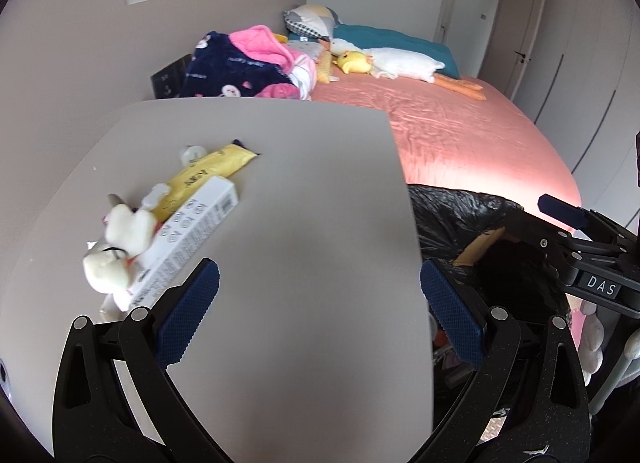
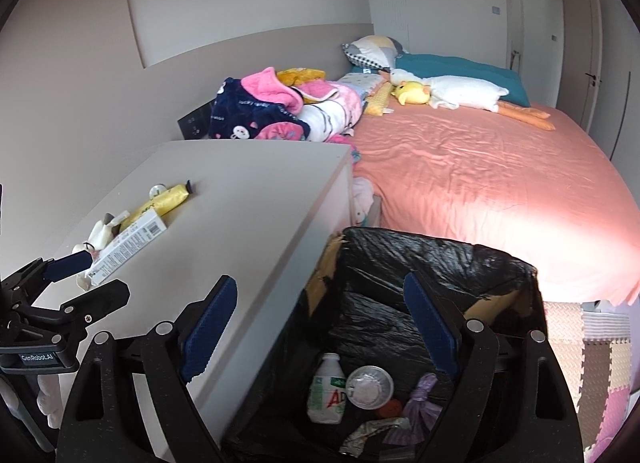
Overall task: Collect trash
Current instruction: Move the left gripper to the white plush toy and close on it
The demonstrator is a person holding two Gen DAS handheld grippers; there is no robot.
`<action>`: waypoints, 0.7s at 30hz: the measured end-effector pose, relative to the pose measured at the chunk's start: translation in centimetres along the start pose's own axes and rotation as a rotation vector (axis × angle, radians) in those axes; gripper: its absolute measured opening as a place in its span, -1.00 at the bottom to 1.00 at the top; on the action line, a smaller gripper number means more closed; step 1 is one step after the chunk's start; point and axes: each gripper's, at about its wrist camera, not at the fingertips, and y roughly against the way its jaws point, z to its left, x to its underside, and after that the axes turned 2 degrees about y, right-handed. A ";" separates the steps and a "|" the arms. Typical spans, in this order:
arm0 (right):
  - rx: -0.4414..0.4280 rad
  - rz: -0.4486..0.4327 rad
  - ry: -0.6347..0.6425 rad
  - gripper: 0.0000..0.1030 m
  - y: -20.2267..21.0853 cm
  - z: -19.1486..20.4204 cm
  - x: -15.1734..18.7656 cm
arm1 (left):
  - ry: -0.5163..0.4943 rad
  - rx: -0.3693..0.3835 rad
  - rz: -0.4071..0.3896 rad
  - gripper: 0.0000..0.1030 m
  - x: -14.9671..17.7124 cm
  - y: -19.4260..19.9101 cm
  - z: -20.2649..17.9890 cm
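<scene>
Desk (image 1: 304, 191): pale grey top beside the bed, with a cluster of small things near its far left edge.
Box (image 1: 188, 239): long white carton with printed symbols and a barcode, lying flat on the desk, one end just beside the left gripper's left pad.
Tube (image 1: 212, 171): yellow, lying behind the box and touching it.
Wads (image 1: 120, 243): white crumpled lumps lying against the left side of the box; what they are cannot be told.
Left gripper (image 1: 320, 315): jaws wide apart over bare desk top, nothing between the pads; its right pad hangs past the desk edge, over the bin.
Right gripper (image 2: 320, 331): jaws spread wide and empty, hanging over the bin's mouth, left pad above the desk corner, right pad over the bin liner.
Bin (image 2: 500, 263): lined with a black bag, standing on the floor against the desk's side, next to the bed.
Bin contents: white bottle (image 2: 326, 391) with green and red print, round clear lid (image 2: 368, 387) just beside it, small orange item (image 2: 390, 409), purple wrapper (image 2: 420, 403), crumpled silver foil (image 2: 372, 433).
Bed (image 2: 480, 191): pink sheet, with heaped blankets (image 2: 272, 111), pillows (image 2: 376, 49), a white goose toy (image 2: 468, 93) and a yellow plush (image 2: 412, 93) at its far end.
Floor mat (image 2: 592, 347): foam tiles right of the bin.
</scene>
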 end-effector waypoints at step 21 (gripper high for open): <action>-0.089 0.044 0.001 0.68 -4.2 8.9 -2.0 | 0.103 -0.137 -0.042 0.89 0.0 1.1 10.2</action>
